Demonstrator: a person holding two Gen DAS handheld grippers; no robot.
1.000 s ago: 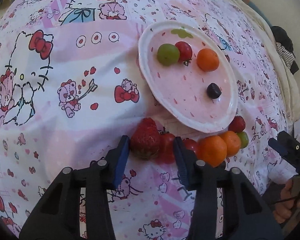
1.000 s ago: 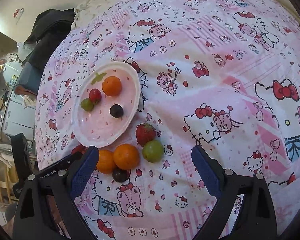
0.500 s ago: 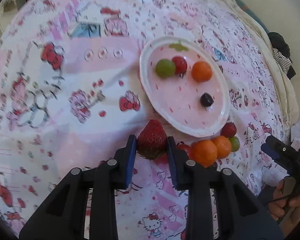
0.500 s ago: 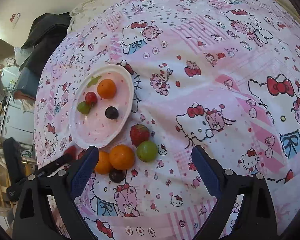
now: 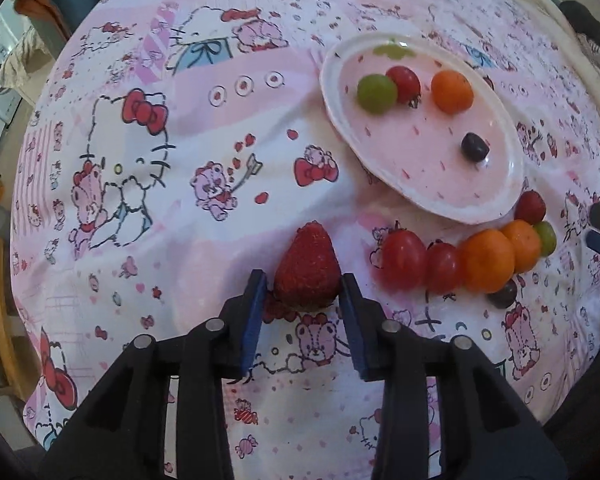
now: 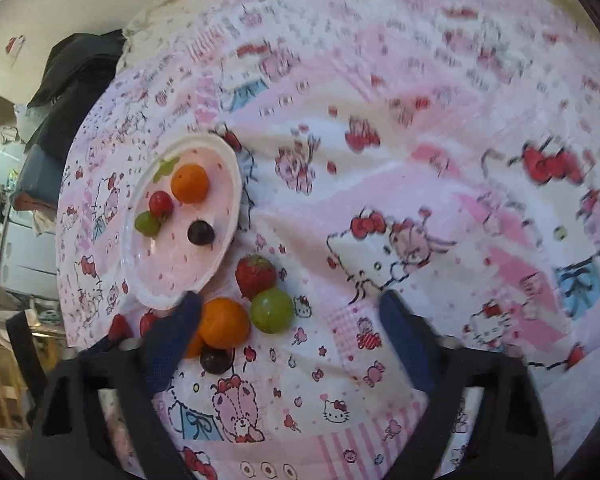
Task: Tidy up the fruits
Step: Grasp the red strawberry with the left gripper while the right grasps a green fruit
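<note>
Strawberry (image 5: 308, 268) on the move! A moment ago it sat pressed against the cherry tomatoes (image 5: 404, 258) just below the plate (image 5: 420, 152); the left hand-held gripper (image 5: 303, 278) squeezed it, pulled it out, and its jaws have just been opening again. The berry sits between the pads below the plate's left end, apart from the row, with a sliver of daylight on one side, so it looks let go on the bedspread (image 5: 204, 140) rather than clamped. My read: it's being singled out, not plated yet. Meanwhile the right hand-held gripper (image 6: 289, 302) has its jaws apart and has just been closing them around the orange (image 6: 224, 322) and green grape (image 6: 272, 310) beside the plate's near rim, pressing on nothing so far. Count check: on the plate, one orange, one tomato, one green grape, one dark grape. Off it, beside the plate: two strawberries, two tomatoes, two oranges, one green grape, one dark grape (image 6: 216, 360). Eight left to sort.
</note>
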